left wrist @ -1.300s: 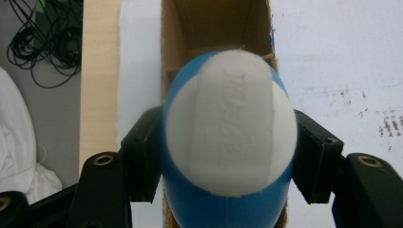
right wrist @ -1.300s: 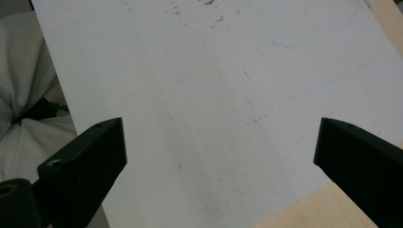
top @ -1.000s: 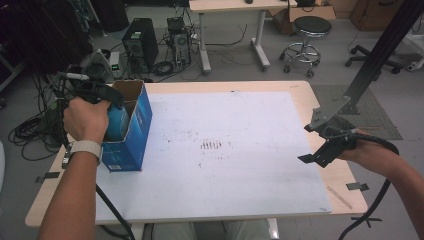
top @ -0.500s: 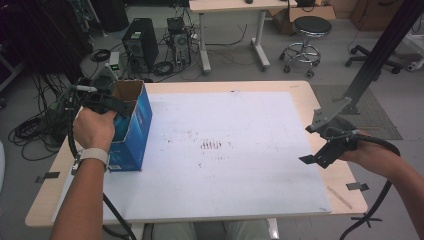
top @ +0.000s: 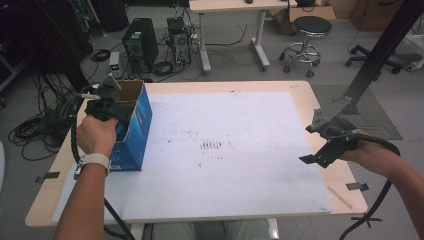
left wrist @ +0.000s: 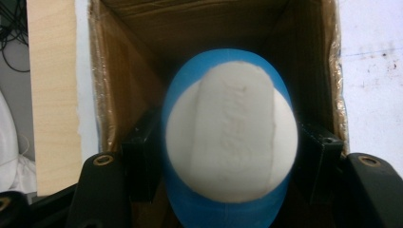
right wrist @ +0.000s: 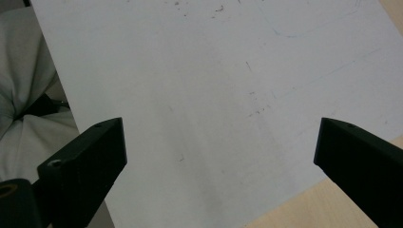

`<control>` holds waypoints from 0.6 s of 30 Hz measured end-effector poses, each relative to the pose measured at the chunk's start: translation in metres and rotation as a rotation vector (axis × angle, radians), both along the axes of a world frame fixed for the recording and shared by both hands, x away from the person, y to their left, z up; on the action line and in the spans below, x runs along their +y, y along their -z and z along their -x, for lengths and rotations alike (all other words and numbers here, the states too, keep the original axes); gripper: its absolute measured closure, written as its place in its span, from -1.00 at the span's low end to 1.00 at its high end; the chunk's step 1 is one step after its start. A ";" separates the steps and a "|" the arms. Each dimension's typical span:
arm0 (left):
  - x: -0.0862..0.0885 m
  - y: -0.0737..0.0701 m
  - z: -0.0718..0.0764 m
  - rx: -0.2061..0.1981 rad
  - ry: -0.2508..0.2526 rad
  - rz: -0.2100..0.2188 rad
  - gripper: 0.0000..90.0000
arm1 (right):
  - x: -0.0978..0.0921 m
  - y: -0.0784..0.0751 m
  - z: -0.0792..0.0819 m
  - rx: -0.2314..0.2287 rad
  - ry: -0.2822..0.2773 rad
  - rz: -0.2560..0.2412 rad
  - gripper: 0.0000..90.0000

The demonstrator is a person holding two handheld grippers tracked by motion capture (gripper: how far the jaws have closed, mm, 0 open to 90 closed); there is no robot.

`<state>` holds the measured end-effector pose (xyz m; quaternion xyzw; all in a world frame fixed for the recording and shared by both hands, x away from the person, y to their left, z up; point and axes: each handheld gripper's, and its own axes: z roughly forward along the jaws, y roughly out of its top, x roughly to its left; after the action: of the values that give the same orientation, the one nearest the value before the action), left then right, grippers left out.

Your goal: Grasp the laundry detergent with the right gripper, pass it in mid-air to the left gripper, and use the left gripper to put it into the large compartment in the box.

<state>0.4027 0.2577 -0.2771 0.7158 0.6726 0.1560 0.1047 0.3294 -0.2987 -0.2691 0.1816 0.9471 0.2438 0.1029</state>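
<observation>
a: what changed at the box (top: 134,127)?
b: the left gripper (top: 107,102) has moved further along over its open top; its jaws are clamped on a blue-and-white ball (left wrist: 230,137), hanging inside the mouth.
a: and the right gripper (top: 327,150)?
b: unmoved at the worktop (top: 240,165) edge; jaws wide apart, holding nothing; i'd say release comes next.

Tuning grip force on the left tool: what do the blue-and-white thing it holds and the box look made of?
Blue-and-white object: probably plastic. It has a smooth blue shell with a matte white face that carries faint raised marks, which suggests a moulding; whether it is hard or soft can't be told. Box: cardboard. The inside is raw brown board, and the outside is printed blue with a slight sheen. The left tool is clamped on the object.
</observation>
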 end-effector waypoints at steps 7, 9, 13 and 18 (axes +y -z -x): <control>0.001 0.001 -0.002 -0.003 0.002 0.005 -0.15 | 0.001 0.000 -0.001 0.000 -0.002 -0.001 -0.92; 0.002 0.001 -0.002 0.001 0.002 0.005 -0.16 | 0.001 0.000 -0.001 0.001 -0.002 0.000 -0.93; 0.003 0.001 -0.003 0.005 -0.008 0.016 -0.16 | 0.001 0.001 0.000 0.004 -0.002 0.001 -0.92; 0.007 0.002 -0.005 0.008 -0.005 0.040 -0.19 | -0.001 0.003 0.002 0.007 0.002 0.003 -0.92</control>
<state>0.4075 0.2648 -0.2789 0.7123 0.6779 0.1401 0.1162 0.3278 -0.2996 -0.2716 0.1833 0.9476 0.2416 0.0999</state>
